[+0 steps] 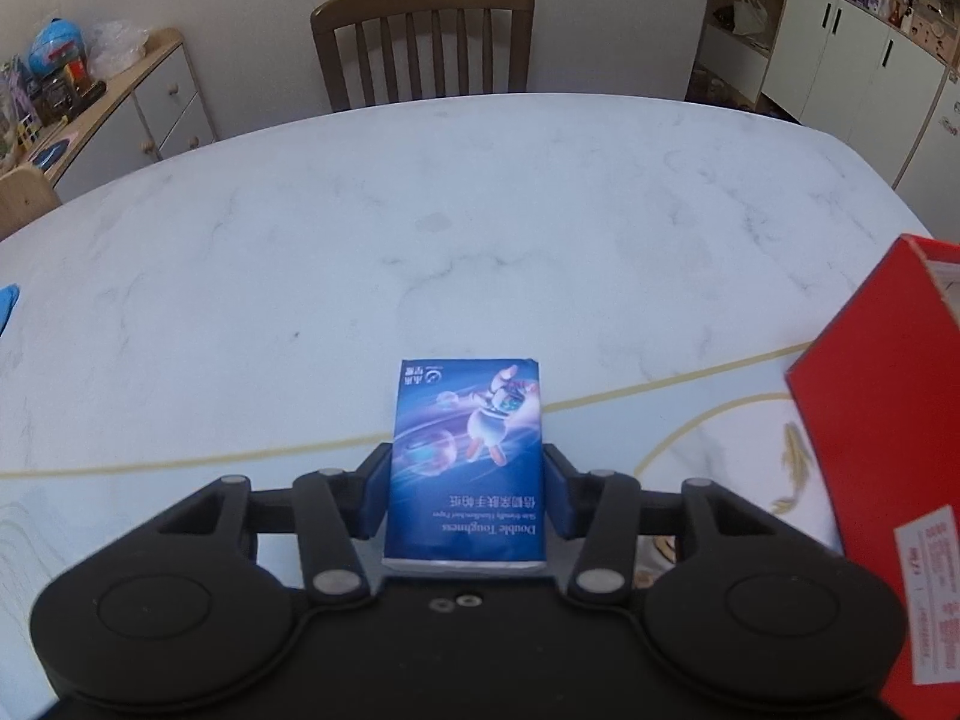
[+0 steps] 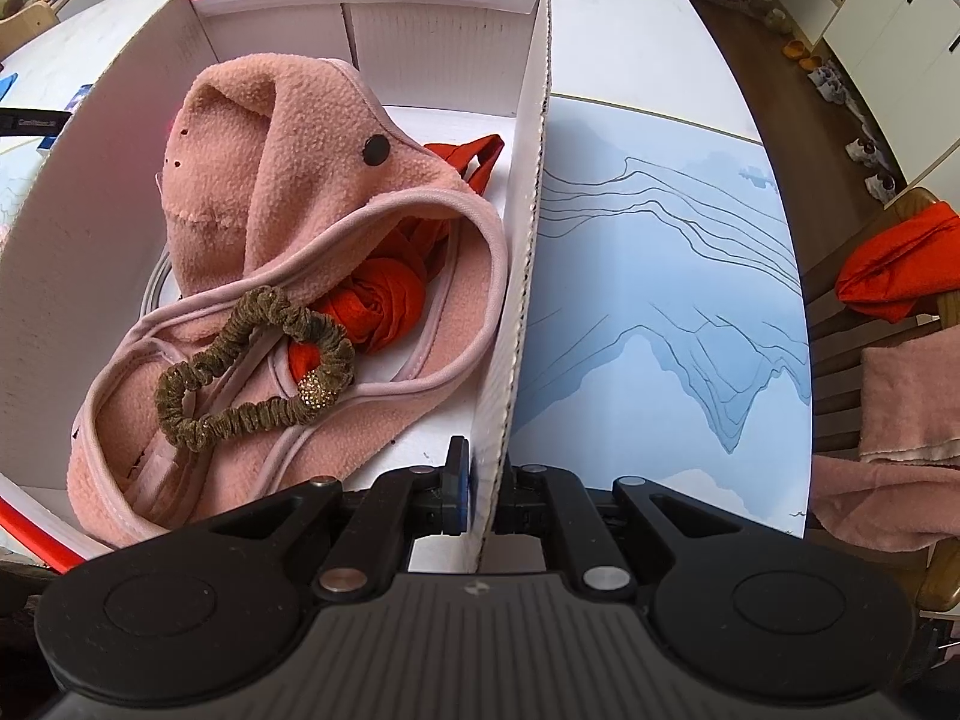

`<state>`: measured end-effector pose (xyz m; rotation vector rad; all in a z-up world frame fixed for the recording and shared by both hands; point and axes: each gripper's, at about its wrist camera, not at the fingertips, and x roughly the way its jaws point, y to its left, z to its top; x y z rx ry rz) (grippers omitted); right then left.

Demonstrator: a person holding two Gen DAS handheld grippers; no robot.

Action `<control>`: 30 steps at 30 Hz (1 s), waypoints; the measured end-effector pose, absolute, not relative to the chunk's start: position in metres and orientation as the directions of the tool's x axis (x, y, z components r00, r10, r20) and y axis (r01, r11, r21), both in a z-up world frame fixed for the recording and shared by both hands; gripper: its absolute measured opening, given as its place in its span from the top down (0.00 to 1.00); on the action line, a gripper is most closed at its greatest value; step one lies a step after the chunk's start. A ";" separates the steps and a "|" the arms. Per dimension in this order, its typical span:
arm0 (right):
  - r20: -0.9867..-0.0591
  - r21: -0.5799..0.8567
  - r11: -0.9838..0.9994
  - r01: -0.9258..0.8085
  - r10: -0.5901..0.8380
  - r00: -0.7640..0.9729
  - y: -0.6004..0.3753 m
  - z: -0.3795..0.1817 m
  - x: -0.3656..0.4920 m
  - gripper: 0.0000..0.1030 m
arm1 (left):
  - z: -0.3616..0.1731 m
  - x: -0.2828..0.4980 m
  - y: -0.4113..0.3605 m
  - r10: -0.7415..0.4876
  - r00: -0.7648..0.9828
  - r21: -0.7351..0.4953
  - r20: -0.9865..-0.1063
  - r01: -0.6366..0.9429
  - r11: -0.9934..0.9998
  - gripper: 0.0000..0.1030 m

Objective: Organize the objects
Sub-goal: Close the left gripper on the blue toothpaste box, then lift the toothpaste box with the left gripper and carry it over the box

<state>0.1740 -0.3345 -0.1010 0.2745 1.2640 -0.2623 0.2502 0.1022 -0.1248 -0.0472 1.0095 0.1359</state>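
Observation:
A blue tissue pack (image 1: pixel 468 420) lies flat on the white marble table (image 1: pixel 420 228), right in front of the left wrist camera. My left gripper (image 1: pixel 467 480) has its blue pads against the pack's two long sides. The red outside of a shoe box (image 1: pixel 888 420) stands to the right. In the right wrist view, my right gripper (image 2: pixel 485 480) is shut on the box's near white wall (image 2: pixel 522 276). Inside the box lie a pink fleece garment (image 2: pixel 288 192), an olive scrunchie (image 2: pixel 252 360) and a rolled red cloth (image 2: pixel 372 306).
A wooden chair (image 1: pixel 423 42) stands at the table's far side, with a low cabinet (image 1: pixel 120 114) to the left. A blue mountain-print mat (image 2: pixel 660 300) lies right of the box. Another chair (image 2: pixel 924 204) at the right holds a red cloth (image 2: pixel 900 264) and a pink one.

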 end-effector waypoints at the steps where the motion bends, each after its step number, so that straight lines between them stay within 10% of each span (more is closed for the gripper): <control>1: -0.959 0.058 0.938 0.341 -0.043 0.281 -0.334 -0.101 0.174 0.95 | -0.122 0.247 0.101 0.093 0.524 0.025 -0.846 -0.136 0.990 0.53; 30: -0.931 0.087 0.965 0.247 -0.009 0.364 -0.336 -0.102 0.163 0.94 | 0.006 0.142 -0.081 -0.098 0.622 -0.039 -0.777 0.108 0.993 0.53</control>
